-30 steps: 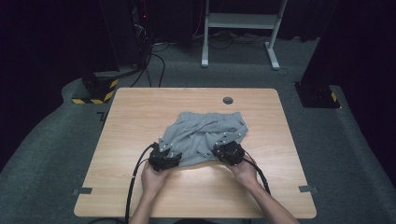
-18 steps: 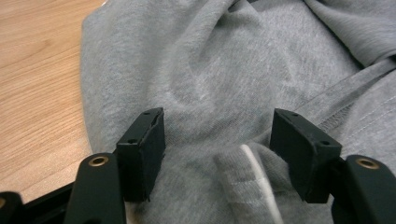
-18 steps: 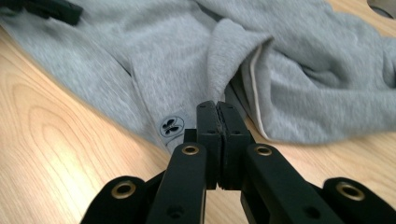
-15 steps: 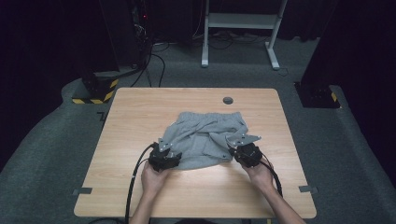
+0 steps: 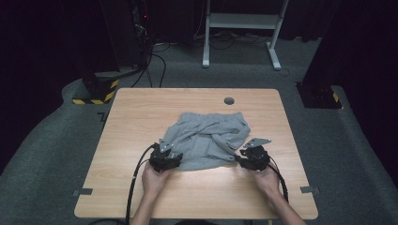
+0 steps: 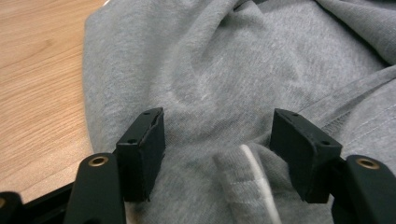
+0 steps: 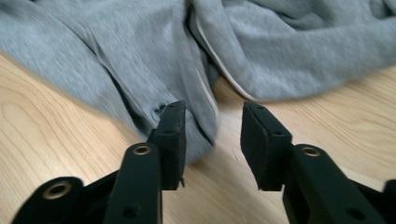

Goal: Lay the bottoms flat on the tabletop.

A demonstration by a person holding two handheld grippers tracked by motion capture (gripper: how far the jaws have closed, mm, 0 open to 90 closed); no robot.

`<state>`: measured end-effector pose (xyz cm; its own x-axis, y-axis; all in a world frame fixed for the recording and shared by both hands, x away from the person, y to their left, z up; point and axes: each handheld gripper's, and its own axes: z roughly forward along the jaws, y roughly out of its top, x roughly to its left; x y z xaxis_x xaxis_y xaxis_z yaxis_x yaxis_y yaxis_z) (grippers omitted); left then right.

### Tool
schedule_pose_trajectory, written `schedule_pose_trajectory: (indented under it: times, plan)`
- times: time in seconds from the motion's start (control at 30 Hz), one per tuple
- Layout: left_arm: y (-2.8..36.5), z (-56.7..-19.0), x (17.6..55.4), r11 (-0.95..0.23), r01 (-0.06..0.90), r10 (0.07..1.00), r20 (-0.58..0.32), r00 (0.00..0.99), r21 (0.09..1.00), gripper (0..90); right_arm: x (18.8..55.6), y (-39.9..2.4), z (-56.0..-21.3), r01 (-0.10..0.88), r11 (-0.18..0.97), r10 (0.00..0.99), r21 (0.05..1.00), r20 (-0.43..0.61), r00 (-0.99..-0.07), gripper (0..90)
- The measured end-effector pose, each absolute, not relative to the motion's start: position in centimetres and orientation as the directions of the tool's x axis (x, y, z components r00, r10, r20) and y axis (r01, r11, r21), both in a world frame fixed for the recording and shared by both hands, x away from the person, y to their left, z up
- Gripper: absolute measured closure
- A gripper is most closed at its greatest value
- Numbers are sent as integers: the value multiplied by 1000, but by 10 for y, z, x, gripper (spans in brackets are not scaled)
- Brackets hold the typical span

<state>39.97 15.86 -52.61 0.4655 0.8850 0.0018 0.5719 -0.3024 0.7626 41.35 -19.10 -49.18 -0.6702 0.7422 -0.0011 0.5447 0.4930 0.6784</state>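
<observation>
A crumpled grey garment (image 5: 206,138) with a white drawstring (image 6: 257,177) lies in the middle of the wooden table (image 5: 136,117). My left gripper (image 5: 169,154) rests at its near left edge. In the left gripper view the left gripper (image 6: 219,119) stands wide open over the grey garment (image 6: 224,70), with a bunched fold and the drawstring loose between the jaws. My right gripper (image 5: 240,157) sits at the garment's near right corner. Its jaws have just been opening: in the right gripper view the right gripper (image 7: 213,109) shows bare wood between the jaws, and the garment's hem (image 7: 187,93) lies against the left pad.
A round cable hole (image 5: 229,101) sits near the table's far edge. On the floor stand a yellow-and-black striped base (image 5: 96,91) at the left, a white frame (image 5: 239,28) behind and a dark column base (image 5: 319,96) at the right. Bare wood surrounds the garment.
My right gripper moved to the right, pulling the garment's near right corner outward, then its jaws opened and let the fabric go. The left gripper kept still.
</observation>
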Motion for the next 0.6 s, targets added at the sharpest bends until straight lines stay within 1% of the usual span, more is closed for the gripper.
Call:
schedule_pose_trajectory:
  times: [0.03, 0.07, 0.17, 0.2, 0.23, 0.47, 0.6]
  plan:
    - [159, -526, 400, -302, 571, 885, 2, 466, 763, 358, 414, -188, -492, 541, 492, 742, 682, -4, -670, 601]
    - [159, -526, 400, -302, 572, 885, 2, 466, 763, 358, 414, -185, -493, 536, 497, 739, 683, -10, -673, 628]
    - [159, -526, 400, -302, 571, 885, 2, 466, 763, 358, 417, -180, -496, 531, 512, 720, 675, 0, -694, 805]
    - [159, -526, 400, -302, 572, 885, 2, 465, 763, 358, 418, -181, -497, 535, 514, 715, 670, 10, -699, 847]
    - [159, -526, 400, -302, 572, 885, 1, 466, 763, 358, 418, -182, -496, 536, 514, 713, 670, 15, -701, 864]
    - [159, -526, 400, -301, 572, 885, 1, 465, 763, 358, 405, -205, -477, 519, 490, 733, 700, -9, -680, 876]
    - [159, -526, 400, -300, 572, 886, 0, 464, 763, 358, 397, -222, -472, 533, 476, 754, 700, -13, -657, 875]
